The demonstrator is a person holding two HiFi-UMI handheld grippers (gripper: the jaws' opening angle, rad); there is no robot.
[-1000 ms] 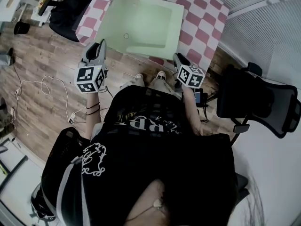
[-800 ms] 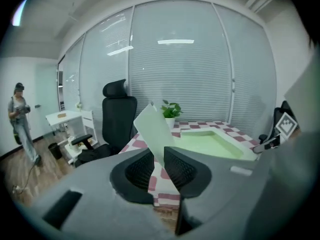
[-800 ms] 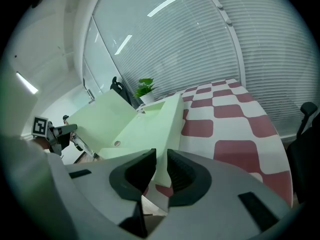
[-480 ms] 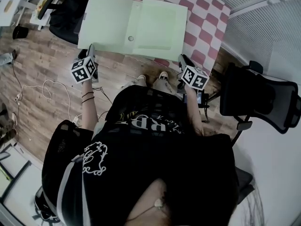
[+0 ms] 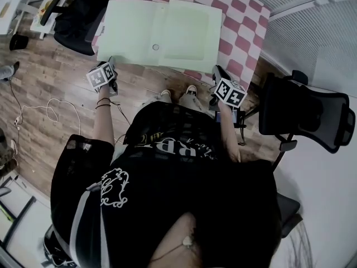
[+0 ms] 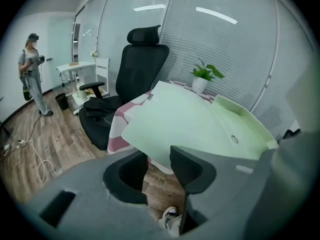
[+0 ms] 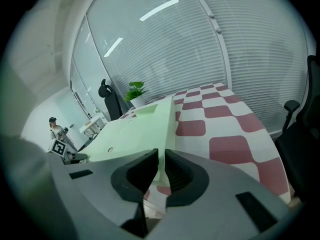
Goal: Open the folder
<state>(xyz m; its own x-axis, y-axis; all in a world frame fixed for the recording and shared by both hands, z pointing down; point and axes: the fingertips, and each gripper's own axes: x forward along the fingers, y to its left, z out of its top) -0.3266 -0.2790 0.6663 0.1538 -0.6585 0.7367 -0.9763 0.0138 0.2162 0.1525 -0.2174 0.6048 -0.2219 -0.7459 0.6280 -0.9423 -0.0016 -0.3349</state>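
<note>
A: Head view?
B: A pale green folder (image 5: 162,29) is laid open, flat on the checkered worktop (image 5: 241,21).
A: Left gripper view?
B: The left hand-held gripper (image 6: 157,156) is partly parted, its jaws having just been opening; nothing is held.
A: Right gripper view?
B: The folder's edge is clamped by the right hand-held gripper (image 7: 161,156).

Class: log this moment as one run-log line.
folder: lying open on table | left gripper: jaws just been opening, empty | right gripper: shut on folder edge
</note>
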